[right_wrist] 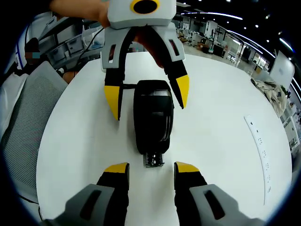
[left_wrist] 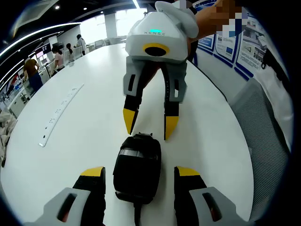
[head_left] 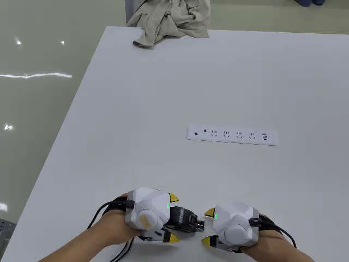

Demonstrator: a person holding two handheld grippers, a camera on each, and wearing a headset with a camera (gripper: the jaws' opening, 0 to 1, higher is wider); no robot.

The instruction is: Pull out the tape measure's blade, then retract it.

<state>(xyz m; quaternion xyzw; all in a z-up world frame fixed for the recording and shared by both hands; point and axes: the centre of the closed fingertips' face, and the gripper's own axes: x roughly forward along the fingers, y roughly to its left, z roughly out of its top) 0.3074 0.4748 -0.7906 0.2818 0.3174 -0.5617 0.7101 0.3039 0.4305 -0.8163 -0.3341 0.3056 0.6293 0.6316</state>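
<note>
Left gripper [head_left: 173, 218] jaws stand open astride the black tape [left_wrist: 137, 169] on the tabletop [head_left: 218, 82]. Right gripper [right_wrist: 151, 167] jaws gape empty, just right of its blade tip [right_wrist: 153, 160].

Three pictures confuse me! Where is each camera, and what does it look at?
Head view: on the person's head, looking down at the table, both hands, left gripper, right gripper.
Left gripper view: on that gripper, past its own jaws, facing the right gripper.
Right gripper view: on that gripper, past its own jaws, facing the left gripper.
Both gripper views share the tape measure, from opposite ends.
</note>
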